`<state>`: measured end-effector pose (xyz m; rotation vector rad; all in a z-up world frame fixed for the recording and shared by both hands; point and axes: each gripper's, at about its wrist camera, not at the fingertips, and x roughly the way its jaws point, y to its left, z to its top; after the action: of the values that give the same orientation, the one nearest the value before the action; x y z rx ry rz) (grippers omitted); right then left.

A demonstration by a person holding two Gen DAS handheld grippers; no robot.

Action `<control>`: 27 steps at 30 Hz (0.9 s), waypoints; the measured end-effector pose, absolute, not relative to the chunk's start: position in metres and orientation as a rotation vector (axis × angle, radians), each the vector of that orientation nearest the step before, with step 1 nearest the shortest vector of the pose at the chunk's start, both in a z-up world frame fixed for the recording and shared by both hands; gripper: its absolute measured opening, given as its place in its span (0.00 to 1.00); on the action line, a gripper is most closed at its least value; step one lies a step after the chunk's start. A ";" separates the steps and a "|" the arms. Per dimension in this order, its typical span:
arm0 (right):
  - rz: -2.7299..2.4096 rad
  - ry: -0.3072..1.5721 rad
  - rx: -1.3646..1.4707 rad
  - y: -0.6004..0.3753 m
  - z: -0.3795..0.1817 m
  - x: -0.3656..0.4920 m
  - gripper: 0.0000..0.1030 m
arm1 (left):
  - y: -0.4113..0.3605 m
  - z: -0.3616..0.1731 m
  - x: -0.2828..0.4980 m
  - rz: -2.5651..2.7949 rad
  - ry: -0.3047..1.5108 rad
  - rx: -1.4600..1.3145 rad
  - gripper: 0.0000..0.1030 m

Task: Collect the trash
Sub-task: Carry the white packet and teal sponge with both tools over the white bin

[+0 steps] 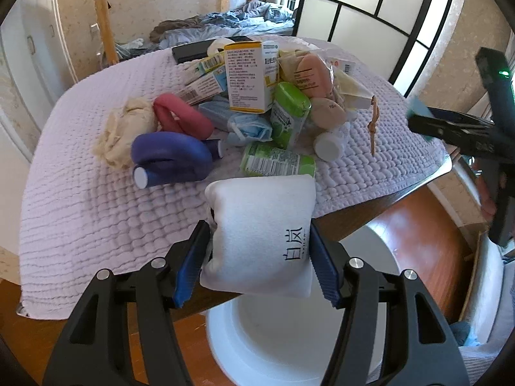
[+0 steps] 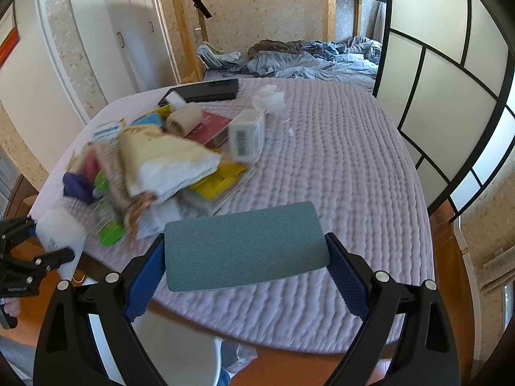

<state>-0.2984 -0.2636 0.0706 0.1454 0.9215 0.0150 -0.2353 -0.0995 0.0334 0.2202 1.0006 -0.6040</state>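
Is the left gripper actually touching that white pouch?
Touching. The left wrist view shows the left gripper with both blue pads pressed against the sides of the white pouch.

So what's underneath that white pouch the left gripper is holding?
Below the white pouch sit the table's edge and a white bin on the floor. The pouch and gripper fingers cover part of the bin's opening.

rumpled bedding [image 2: 309, 58]; wardrobe [image 2: 106, 32], panelled screen [image 2: 450, 90]
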 end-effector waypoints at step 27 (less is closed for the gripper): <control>0.170 0.966 0.062 -0.148 0.085 -0.360 0.89 | -0.089 0.037 -0.290 -0.503 0.996 0.363 0.61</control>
<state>-0.3596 -0.1477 0.0848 0.0620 0.9663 0.1703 -0.2897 -0.0890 0.0367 0.3630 0.9960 -0.5026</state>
